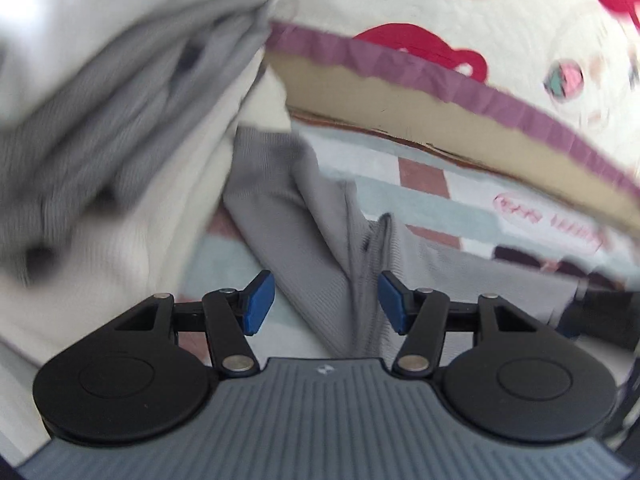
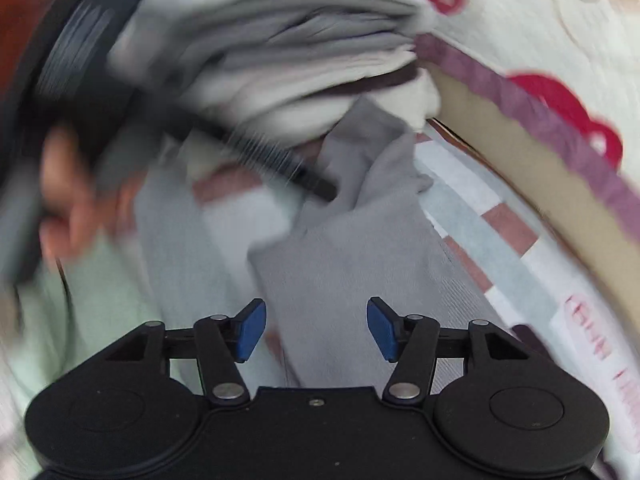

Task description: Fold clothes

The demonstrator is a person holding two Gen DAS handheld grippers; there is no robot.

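On the checked sheet [image 1: 424, 216], straight ahead of both cameras, a grey garment [image 1: 320, 248] lies spread and creased, one narrow end running up toward a stack of folded clothes [image 1: 120, 112]. Stack sits at upper left in the left wrist view: white and grey layers, cream piece at the bottom; its edge overlaps the top of the grey garment.

Left gripper [image 1: 326, 304]: fingers [image 1: 258, 304] spread apart, nothing between them, grey garment lying under the gap. Whether the tips touch the cloth, cannot tell.

Right gripper [image 2: 316, 330]: fingers [image 2: 250, 330] likewise spread, holding nothing, grey garment [image 2: 352, 264] below and ahead of them.

Right wrist view also shows the left gripper [image 2: 256, 156] as a dark blurred body crossing in from the left near the stack [image 2: 280, 52], with the person's hand [image 2: 68, 196] behind it. Heavy motion blur there, so probably just above the cloth, not certain.

Beside the sheet on the right, a tan edge with purple trim [image 1: 460, 108] runs diagonally; beyond it a cream cover with red shapes [image 1: 420, 44]. A pale green cloth [image 2: 80, 300] lies at the left of the right wrist view, just beside the grey garment.
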